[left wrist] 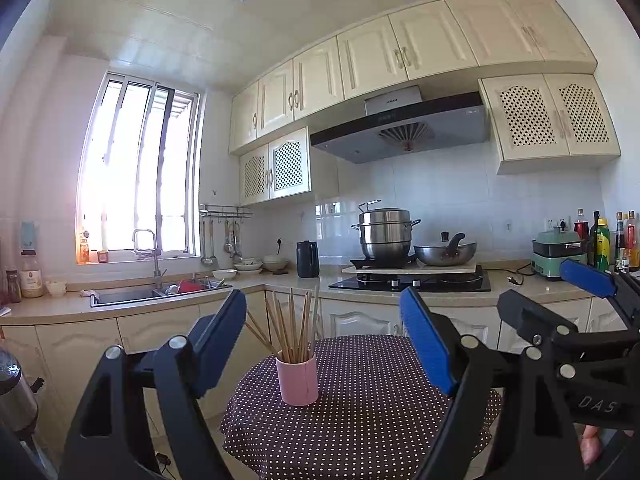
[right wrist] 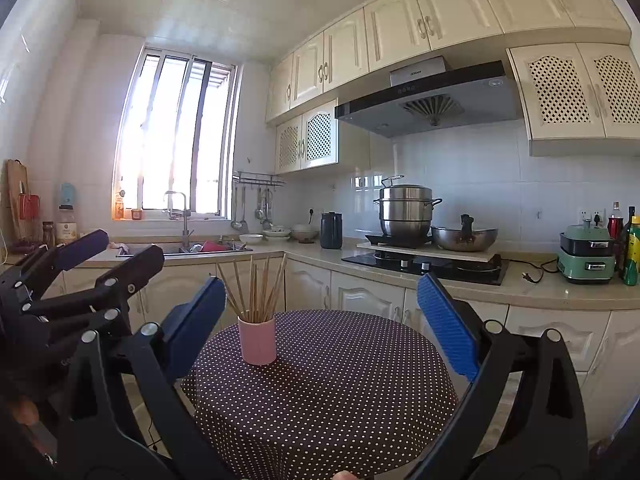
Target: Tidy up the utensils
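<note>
While both claws hang back from the round bench [left wrist: 360, 420], neither holds anything: the left claw [left wrist: 324, 332] has its blue pads spread wide, and the right claw [right wrist: 320, 320] is spread just as wide, with only air between the pads. They sit side by side, each showing at the edge of the other's view, both pointed toward the cup [left wrist: 298, 380] as if framing it from a distance.

That pink cup stands upright on the dotted cloth, toward the near-left part of the bench top, and the chopsticks [left wrist: 290, 326] stand in it tips down, fanned out against its rim. No loose chopstick shows on the cloth in either view. So the utensils already lie gathered in one holder, which is how a tidy-up would leave them. It would equally suit a stage where they are about to be drawn out and sorted; these views do not settle which.

Standing the sticks upright keeps their upper ends free and apart, easy for a pad pair to pinch singly. With the bundle leaning to several sides, the cup looks light enough to tip if one stick is pulled sideways.
</note>
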### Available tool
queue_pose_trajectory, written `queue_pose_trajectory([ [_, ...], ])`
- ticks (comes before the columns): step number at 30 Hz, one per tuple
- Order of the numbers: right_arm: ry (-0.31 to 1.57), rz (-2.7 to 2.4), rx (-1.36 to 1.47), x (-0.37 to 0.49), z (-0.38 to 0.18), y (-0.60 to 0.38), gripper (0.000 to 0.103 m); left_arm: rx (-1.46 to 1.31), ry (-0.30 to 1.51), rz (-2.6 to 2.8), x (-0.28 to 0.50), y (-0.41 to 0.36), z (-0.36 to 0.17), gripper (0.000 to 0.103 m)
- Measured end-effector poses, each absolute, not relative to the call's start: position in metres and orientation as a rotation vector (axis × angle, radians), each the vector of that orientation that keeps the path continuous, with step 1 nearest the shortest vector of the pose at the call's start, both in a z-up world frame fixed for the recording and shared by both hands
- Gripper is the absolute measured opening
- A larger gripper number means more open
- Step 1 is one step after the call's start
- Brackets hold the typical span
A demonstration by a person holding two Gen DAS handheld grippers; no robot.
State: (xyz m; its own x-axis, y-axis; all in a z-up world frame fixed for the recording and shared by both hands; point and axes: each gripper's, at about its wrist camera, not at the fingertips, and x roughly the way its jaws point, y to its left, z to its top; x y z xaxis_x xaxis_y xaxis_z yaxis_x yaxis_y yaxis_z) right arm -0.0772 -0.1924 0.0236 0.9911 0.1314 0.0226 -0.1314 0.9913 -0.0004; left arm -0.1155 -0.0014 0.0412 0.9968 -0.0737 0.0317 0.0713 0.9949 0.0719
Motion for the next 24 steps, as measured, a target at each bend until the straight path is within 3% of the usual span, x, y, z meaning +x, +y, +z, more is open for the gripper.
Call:
queue_pose_trajectory([
  [24, -0.009, 0.130, 0.004, -0.0735, 0.0220, -0.1934, 0.095, 0.071, -0.023, -0.071, -0.1130, 0.0013, 0.0388, 0.078],
])
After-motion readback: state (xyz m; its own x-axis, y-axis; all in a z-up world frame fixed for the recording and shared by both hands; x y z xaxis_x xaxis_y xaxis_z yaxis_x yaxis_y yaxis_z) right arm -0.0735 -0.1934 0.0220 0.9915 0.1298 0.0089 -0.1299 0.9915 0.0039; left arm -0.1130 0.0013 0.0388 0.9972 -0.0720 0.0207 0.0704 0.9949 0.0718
